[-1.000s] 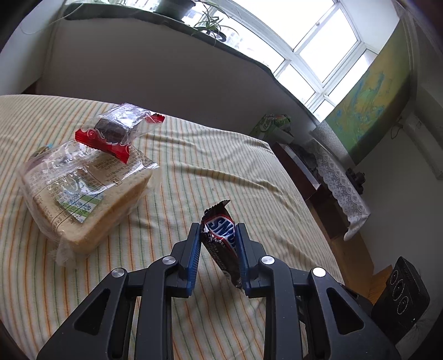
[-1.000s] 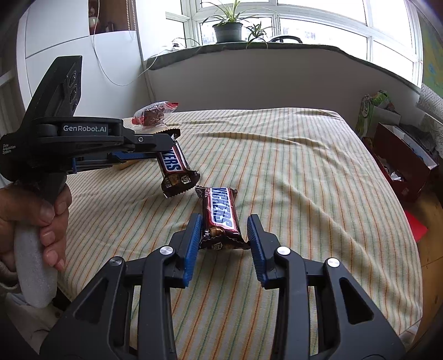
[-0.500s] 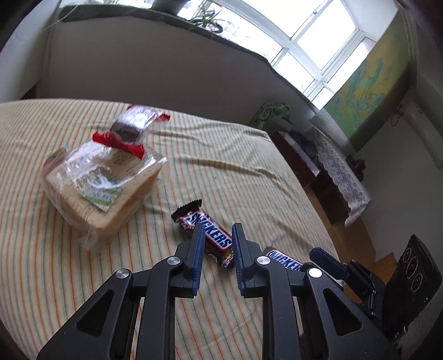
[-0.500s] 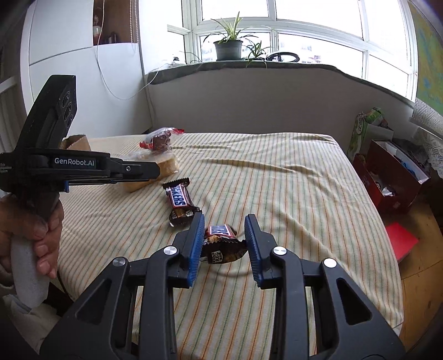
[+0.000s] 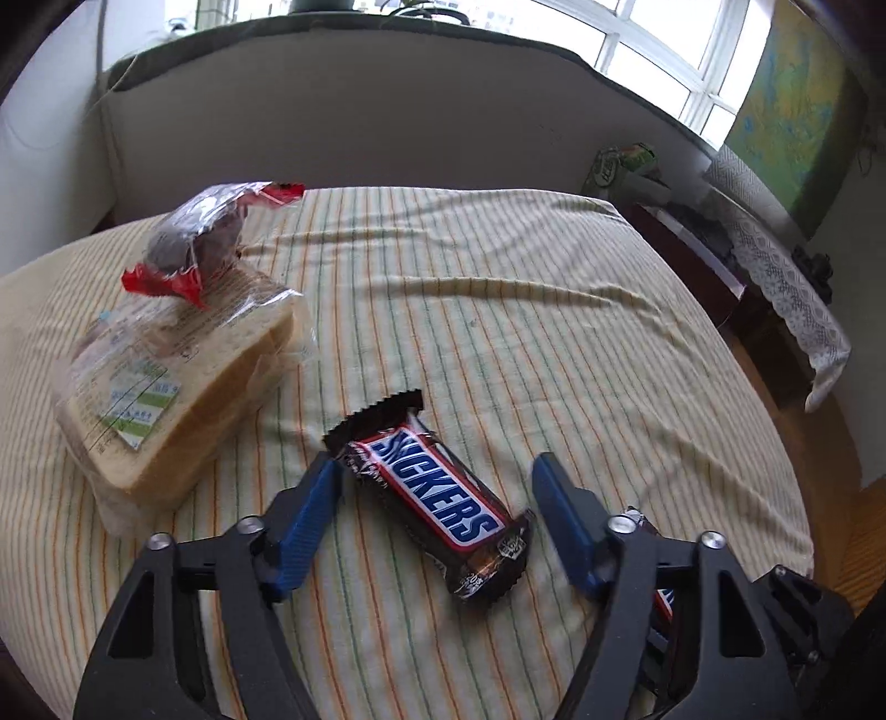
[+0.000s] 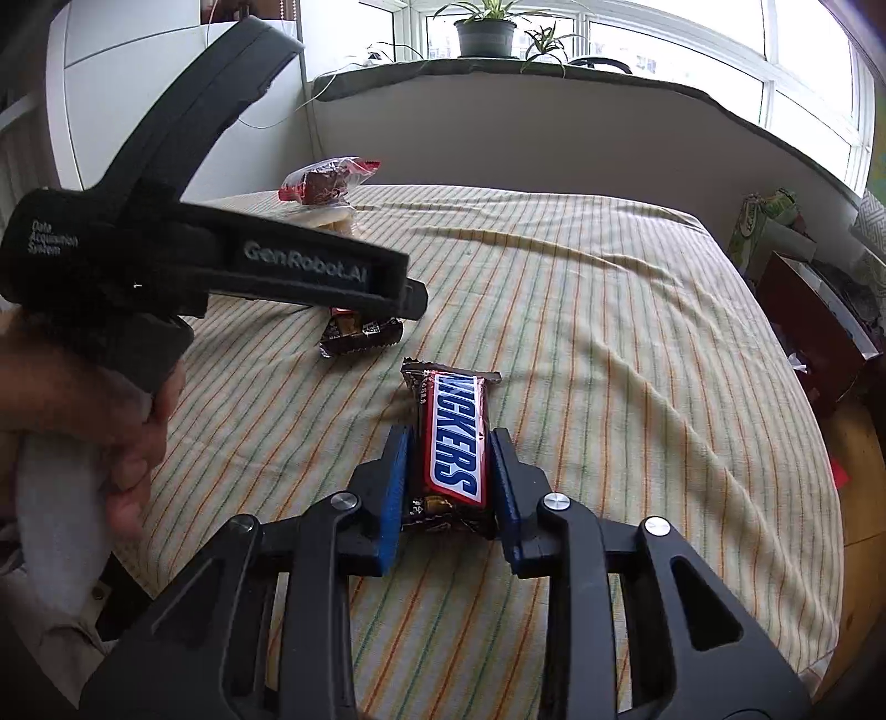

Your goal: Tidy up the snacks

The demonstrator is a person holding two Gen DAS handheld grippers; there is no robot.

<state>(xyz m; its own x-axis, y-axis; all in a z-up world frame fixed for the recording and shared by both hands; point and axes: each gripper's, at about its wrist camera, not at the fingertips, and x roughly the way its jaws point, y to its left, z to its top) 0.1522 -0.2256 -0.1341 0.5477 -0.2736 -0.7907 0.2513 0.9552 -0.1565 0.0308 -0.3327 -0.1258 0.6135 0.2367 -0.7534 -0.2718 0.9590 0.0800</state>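
Observation:
In the left wrist view a Snickers bar [image 5: 432, 493] lies flat on the striped tablecloth [image 5: 554, 343] between the wide-open fingers of my left gripper [image 5: 437, 487], untouched by either pad. In the right wrist view my right gripper [image 6: 449, 448] is shut on a second Snickers bar [image 6: 455, 437], label up, pads against both long sides. The first bar [image 6: 360, 335] shows there partly hidden under the left gripper's body [image 6: 310, 271]. A bagged bread loaf [image 5: 166, 382] with a red-ended cake packet [image 5: 199, 243] on top lies at the left.
The table's right edge drops to the floor, where a red box [image 6: 819, 321] and a green snack bag [image 6: 769, 216] stand. A low wall with a windowsill and potted plants [image 6: 487, 27] runs behind the table.
My left gripper has opened wide and let go of its Snickers bar, which now lies flat on the cloth. My right gripper has closed on the second bar.

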